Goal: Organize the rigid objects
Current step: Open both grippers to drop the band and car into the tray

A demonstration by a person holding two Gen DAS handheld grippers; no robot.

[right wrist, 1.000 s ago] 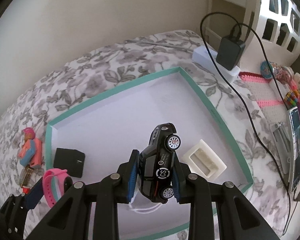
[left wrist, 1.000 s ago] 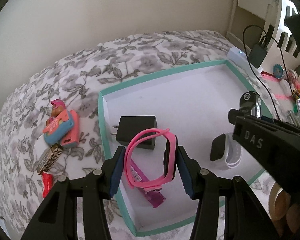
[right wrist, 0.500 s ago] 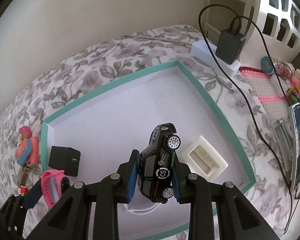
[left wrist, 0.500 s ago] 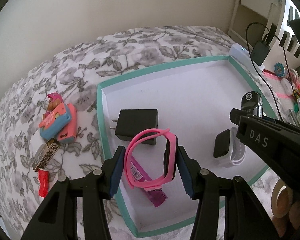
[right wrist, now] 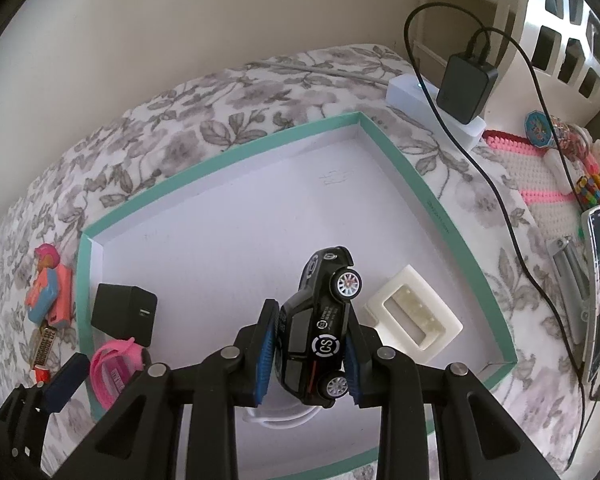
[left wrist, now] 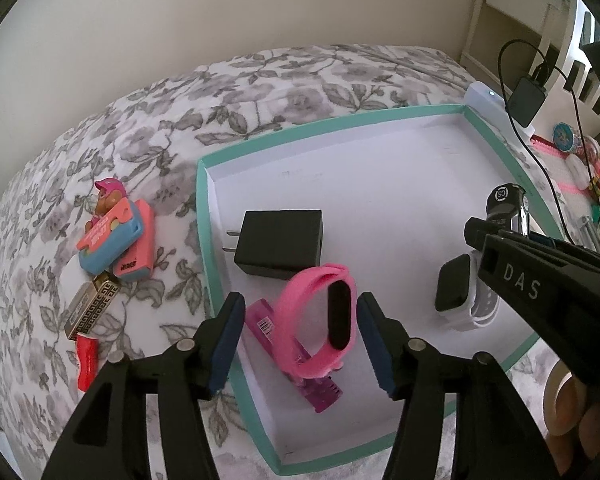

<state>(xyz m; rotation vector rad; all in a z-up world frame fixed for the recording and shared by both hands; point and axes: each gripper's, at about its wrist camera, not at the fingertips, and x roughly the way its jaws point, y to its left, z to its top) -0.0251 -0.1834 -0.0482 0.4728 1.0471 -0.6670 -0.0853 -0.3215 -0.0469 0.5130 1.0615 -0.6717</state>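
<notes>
A: Left wrist view first, from the left edge. What is hard to read?

B: A cartoon figure (left wrist: 109,200) lies half under a pink and blue case (left wrist: 114,242) on the bedspread (left wrist: 148,148); the gold item (left wrist: 93,310) and red item (left wrist: 86,361) nearer us I cannot identify.

A: And the left gripper (left wrist: 300,338)?

B: Its jaws are opening, with the pink watch band (left wrist: 320,320) between them. The blue pads stand clear of it on both sides. The band leans tilted on a magenta comb (left wrist: 292,356) inside the teal-rimmed tray (left wrist: 202,216), just near of the black charger plug (left wrist: 280,242).

A: Further right?

B: A white-strapped smartwatch (left wrist: 460,294) is partly covered by the right gripper's dark arm, and the frame cuts off a hand at the lower right corner.

A: Right wrist view?

B: The right gripper (right wrist: 310,354) is clamped on a black toy car (right wrist: 318,328), nose tipped up, white wheels to the right, a round "CS" mark on its door. It hangs over the tray's near half. Just right of it lies a white rectangular frame (right wrist: 414,318). A white strap below the car is mostly hidden.

A: The room?

B: Grey floral bedspread, beige wall (right wrist: 180,12), and a black adapter (right wrist: 466,88) on a white power strip (right wrist: 424,108) at the far right.
</notes>
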